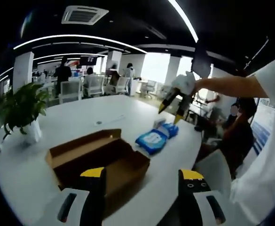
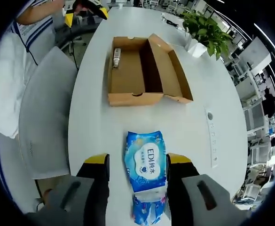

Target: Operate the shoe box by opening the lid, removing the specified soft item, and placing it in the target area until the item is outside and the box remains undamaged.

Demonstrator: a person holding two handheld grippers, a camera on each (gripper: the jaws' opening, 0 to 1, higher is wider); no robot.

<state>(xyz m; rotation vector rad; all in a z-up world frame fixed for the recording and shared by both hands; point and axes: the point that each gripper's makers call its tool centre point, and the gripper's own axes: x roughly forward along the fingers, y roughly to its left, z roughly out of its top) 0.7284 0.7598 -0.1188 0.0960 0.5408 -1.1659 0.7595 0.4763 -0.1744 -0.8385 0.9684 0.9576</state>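
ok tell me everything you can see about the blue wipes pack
The blue wipes pack is a soft plastic pouch, blue with a white label panel printed "EDI" and Chinese characters. It lies flat on the white table, outside the open cardboard shoe box and apart from it. In the right gripper view it sits between the open jaws of the right gripper; contact cannot be told. A second, smaller blue pack lies against its near end. The left gripper view shows it beyond the box.

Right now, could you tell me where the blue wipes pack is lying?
In the right gripper view the blue wipes pack lies on the white table between the right gripper's open jaws, apart from the open shoe box.
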